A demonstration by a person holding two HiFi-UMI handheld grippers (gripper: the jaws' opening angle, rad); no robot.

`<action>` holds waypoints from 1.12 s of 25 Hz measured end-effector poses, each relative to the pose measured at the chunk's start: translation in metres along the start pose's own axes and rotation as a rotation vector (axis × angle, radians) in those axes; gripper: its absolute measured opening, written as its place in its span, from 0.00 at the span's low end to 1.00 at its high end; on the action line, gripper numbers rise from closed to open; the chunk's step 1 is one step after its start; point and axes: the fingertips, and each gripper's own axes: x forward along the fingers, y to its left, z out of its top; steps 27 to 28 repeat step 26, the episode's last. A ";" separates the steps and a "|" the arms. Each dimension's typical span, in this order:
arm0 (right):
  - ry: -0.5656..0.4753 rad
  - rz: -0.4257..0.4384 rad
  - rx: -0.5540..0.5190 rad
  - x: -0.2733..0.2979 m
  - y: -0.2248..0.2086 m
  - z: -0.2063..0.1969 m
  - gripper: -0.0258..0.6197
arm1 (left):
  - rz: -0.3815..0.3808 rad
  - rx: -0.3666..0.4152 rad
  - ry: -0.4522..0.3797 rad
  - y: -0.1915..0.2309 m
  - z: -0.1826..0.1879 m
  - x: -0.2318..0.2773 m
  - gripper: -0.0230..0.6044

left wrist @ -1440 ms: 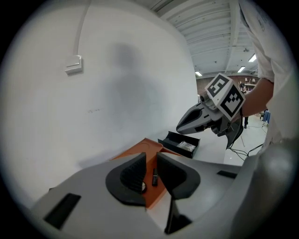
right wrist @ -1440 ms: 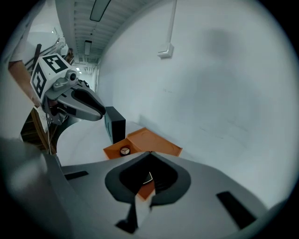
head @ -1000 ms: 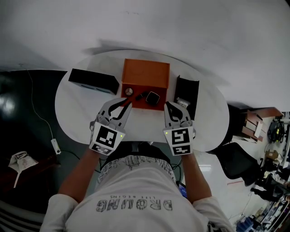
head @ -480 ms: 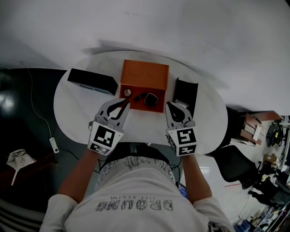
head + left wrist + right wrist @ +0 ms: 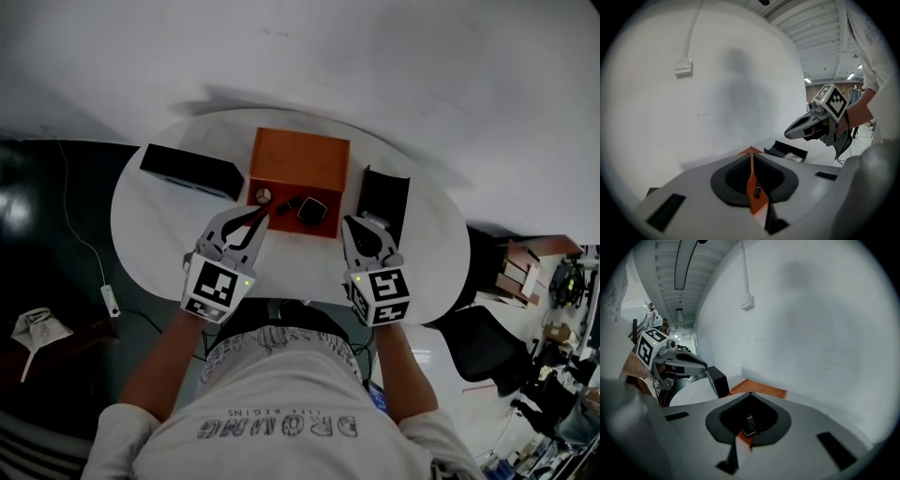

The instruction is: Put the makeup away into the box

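Makeup: a black square compact (image 5: 313, 210), a small black stick (image 5: 292, 203) and a small round piece (image 5: 263, 195) lie close together on the near strip of the orange rectangular box (image 5: 300, 155).
Box position: mid-desk, long side facing the person.
Left jaws: the left gripper (image 5: 260, 216) has its tips just short of the round piece, at the box's near left corner. Its jaws have just been closing and leave only a thin slit. Orange surface and a small dark item show through the slit, and nothing is visibly clamped.
Right jaws: the right gripper (image 5: 351, 225) has its tips at the box's near right corner, near the compact. Its jaws are fully together and hold nothing.
Obstructions: a black oblong box (image 5: 192, 171) lies left of the orange box, apart from it. An open black tray (image 5: 386, 192) with a clear-wrapped item inside lies just to its right, beside the right gripper.
Open room: the white oval desk (image 5: 159, 234) is bare at its near left and far right.
Edges: the desk's far edge meets the white wall (image 5: 375, 56). Its near edge is at the person's body.
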 end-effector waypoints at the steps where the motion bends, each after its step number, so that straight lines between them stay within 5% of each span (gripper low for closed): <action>1: -0.003 0.004 0.003 0.000 0.000 0.000 0.05 | 0.001 -0.001 0.000 0.000 0.000 0.000 0.09; 28: -0.026 0.032 0.018 -0.004 0.006 0.004 0.05 | 0.020 -0.017 -0.006 0.001 0.000 -0.004 0.09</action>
